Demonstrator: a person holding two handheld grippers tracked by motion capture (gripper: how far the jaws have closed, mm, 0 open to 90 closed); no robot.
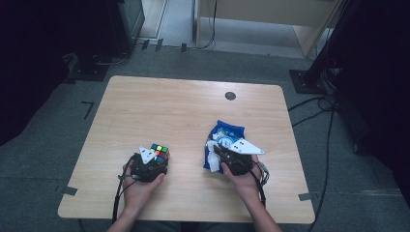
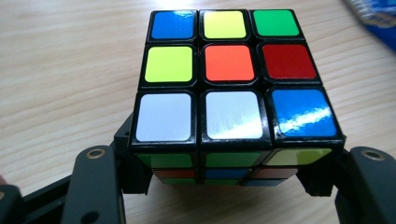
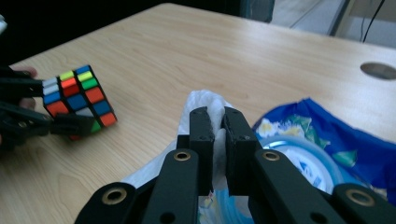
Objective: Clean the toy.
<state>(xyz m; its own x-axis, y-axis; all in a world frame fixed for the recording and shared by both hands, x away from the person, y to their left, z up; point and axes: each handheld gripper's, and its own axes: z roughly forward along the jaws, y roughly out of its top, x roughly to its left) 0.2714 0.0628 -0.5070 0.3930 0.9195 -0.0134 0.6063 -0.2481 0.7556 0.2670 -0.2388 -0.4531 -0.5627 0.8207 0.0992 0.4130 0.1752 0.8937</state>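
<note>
With the puzzle cube (image 2: 233, 88) clamped in the left gripper (image 1: 151, 166) at the near left and white tissue (image 3: 205, 105) from the blue pack (image 1: 223, 140) pinched by the right gripper (image 3: 218, 135), a clean upward pull is judged next.

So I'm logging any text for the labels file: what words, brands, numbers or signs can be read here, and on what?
None can be read.
Blue packet: printed shapes and a round white emblem, lettering too blurred to read.
Puzzle cube: plain coloured stickers, no print.
White tissue pinched in the right gripper: no print.
Table: no marks.
</note>
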